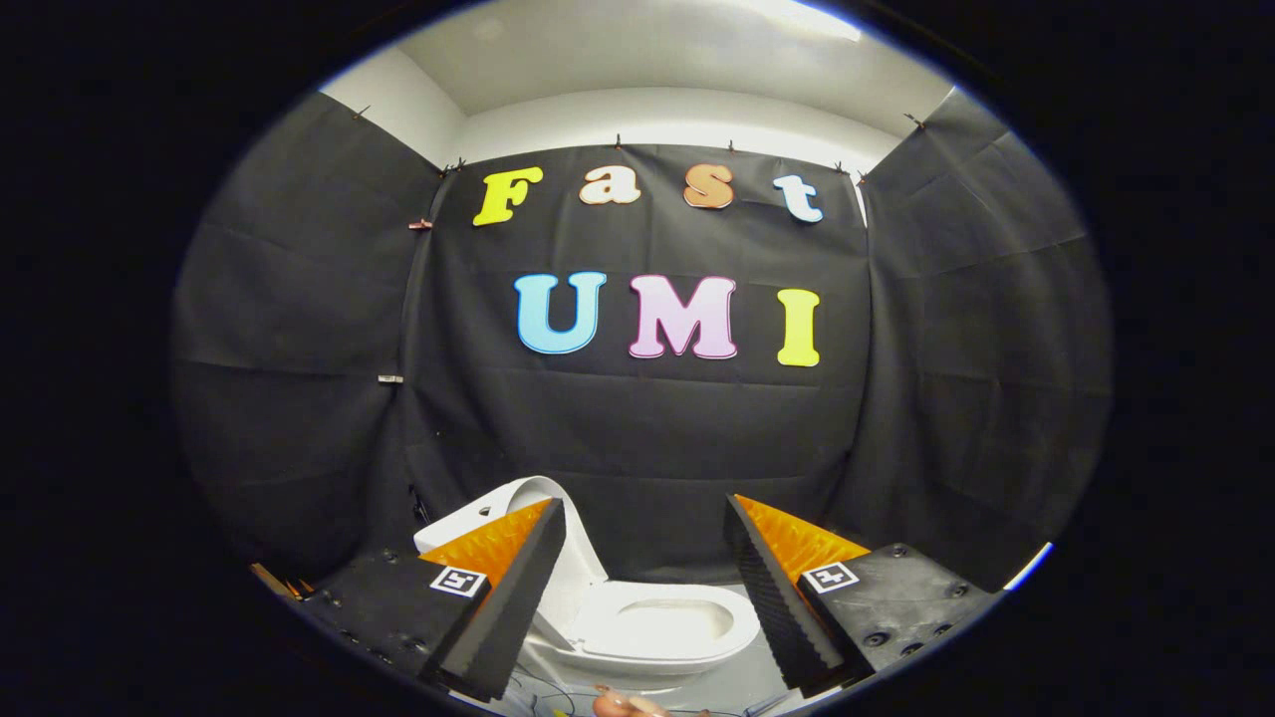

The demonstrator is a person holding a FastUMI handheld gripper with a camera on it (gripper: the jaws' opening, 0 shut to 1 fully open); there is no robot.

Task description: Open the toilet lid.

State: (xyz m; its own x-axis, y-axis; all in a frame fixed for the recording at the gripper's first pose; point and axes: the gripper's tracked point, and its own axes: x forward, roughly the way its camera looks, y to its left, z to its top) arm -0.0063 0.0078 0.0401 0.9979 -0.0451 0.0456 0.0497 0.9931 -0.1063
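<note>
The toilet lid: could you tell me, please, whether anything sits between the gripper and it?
Nothing visible does. The gripper is open and holds nothing, and the toilet lies in the gap just ahead of its fingers. The lid already stands raised behind the seat, partly hidden by one finger.

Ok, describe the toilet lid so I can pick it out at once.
Start at the black cloth wall, then drop to the white toilet at its foot, seen between the spread fingers of the open tongs. The toilet lid is the tall white panel standing up at the bowl's back, partly behind one finger. Unlike the flat seat ring with its oval hole, it is upright and solid.
</note>
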